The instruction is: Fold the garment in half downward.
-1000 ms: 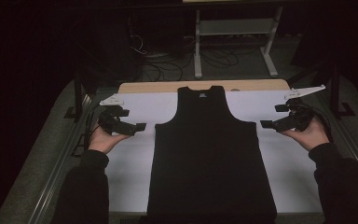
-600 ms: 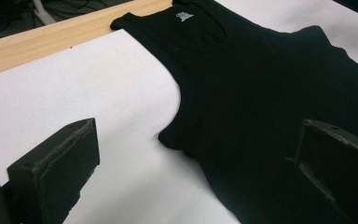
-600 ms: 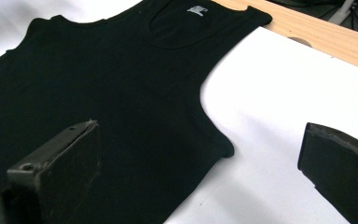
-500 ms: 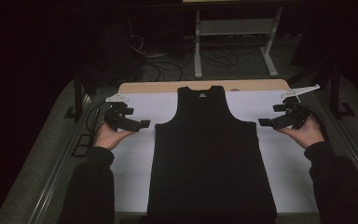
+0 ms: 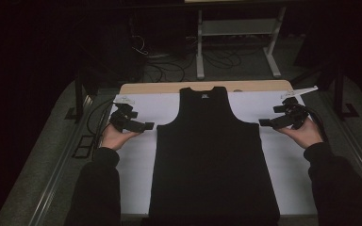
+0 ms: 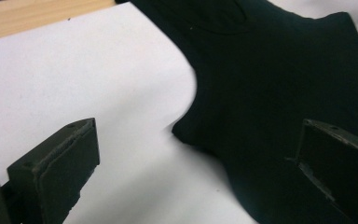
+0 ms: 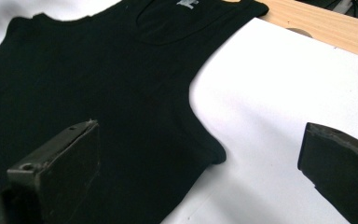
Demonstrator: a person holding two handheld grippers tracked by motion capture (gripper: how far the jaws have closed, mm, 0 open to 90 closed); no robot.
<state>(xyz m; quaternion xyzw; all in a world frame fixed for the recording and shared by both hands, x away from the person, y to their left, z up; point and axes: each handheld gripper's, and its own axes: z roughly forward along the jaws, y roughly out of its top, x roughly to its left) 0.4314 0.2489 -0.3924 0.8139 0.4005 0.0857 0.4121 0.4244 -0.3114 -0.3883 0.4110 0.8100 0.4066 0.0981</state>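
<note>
Black sleeveless top [image 5: 214,155] lies flat and spread out along the middle of the worktop [image 5: 136,165], on its white sheet, neck toward the far wooden edge and hem at the near edge between the person's sleeves. A small pale label shows inside the neckline.

Left gripper [image 5: 143,126] rests in an upturned hand [image 5: 114,137] just beside the top's left armhole, its tips pointing inward at the cloth and close to the side seam. From the high view they appear to stop short of the fabric, though the light is dim and I cannot be sure of a gap. In the left gripper view its two black fingers [image 6: 60,163] stand wide apart with nothing between them but white sheet and the armpit corner of the top [image 6: 279,93].

Right gripper [image 5: 266,122] mirrors it on the other side, held in the right hand [image 5: 304,134] near the right armhole, tips aimed inward and just beside the edge of the cloth. In the right gripper view its fingers [image 7: 63,161] are likewise spread wide, empty, with the top's armpit corner [image 7: 98,84] lying between them on the sheet.

Both cables trail off toward the outer edges of the worktop.
</note>
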